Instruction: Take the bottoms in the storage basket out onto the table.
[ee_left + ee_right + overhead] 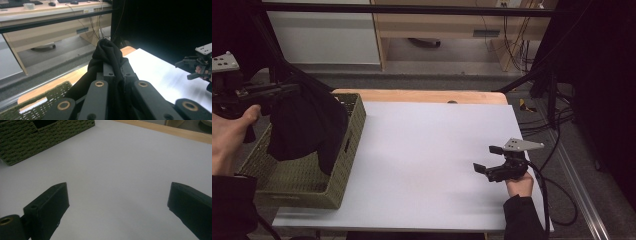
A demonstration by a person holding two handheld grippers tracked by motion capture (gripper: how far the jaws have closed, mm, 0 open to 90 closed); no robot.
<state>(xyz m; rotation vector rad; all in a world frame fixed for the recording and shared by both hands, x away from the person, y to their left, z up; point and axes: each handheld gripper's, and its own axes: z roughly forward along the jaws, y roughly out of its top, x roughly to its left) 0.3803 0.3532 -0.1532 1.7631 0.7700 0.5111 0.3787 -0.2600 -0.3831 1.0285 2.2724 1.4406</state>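
While a white sheet covers most of the wooden table, a green woven basket sits at its left edge, partly over the side. Above the basket hangs a black cloth, bunched at the top and draping down so that its lower folds reach into the basket's open top. The cloth is pinched by the left gripper, which a hand holds level at the far left of the high view, its jaws clamped tight on the fabric. From the left gripper view, the cloth rises in a dark knot between the closed black jaws, with the basket's rim below. At the right side of the table, the right gripper rests low over the bare white sheet, well apart from cloth and basket, gripped by the person's right hand. Its jaws stand wide apart with nothing between them, and the right gripper view looks across the sheet toward the basket's corner.
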